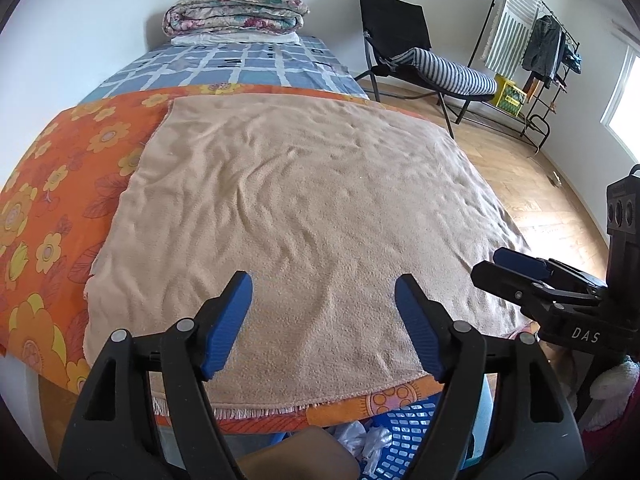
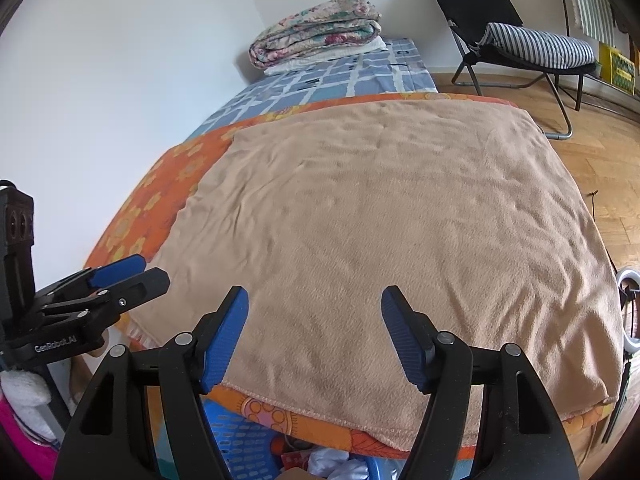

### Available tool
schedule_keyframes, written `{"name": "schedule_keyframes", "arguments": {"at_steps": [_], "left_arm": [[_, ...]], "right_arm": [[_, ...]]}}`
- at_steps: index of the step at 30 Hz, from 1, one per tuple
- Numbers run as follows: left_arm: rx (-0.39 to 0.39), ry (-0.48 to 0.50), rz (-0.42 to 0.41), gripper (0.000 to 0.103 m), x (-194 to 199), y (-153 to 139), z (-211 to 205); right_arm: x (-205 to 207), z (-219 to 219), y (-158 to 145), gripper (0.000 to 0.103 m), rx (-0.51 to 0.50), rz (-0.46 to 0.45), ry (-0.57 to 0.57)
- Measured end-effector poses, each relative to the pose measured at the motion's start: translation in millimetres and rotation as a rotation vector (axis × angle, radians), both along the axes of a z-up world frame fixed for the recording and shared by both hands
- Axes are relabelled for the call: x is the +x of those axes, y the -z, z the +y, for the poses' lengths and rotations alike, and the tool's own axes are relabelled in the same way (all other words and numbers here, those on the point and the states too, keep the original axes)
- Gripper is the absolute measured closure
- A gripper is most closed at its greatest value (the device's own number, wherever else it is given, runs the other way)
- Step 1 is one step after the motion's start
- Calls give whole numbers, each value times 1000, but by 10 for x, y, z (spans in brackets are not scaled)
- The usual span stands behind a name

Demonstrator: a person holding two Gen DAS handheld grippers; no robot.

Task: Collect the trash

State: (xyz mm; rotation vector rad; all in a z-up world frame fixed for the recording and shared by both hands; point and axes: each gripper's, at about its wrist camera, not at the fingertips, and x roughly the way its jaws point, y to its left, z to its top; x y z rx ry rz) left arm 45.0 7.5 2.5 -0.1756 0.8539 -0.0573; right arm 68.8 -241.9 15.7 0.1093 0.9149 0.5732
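White lettering reads "GenRobot.AI" on the left tongs (image 2: 120, 280) body and "DAS" on the right tongs (image 1: 500, 268) body. Both tongs stand wide with nothing between their blue pads, above a tan blanket (image 1: 304, 208) spread over an orange floral sheet (image 1: 60, 184) on the bed. Crumpled white trash (image 1: 366, 442) lies in a blue perforated basket (image 1: 404, 436) below the bed's near edge.

I see a fuzzy, matt tan towel (image 1: 296, 216) over a smooth printed orange cloth (image 1: 60, 184). My gripper fingers (image 1: 228, 320) are ribbed blue rubber (or plastic) on matt black plastic. The floor (image 1: 532, 184) is satin wood.
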Motion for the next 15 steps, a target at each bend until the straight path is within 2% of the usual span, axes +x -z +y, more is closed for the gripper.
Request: {"name": "schedule_keyframes", "arguments": {"at_steps": [15], "left_arm": [[3,-9,-1,26,0,19,21]], "right_arm": [[12,-11,19,34,3,7,4]]}}
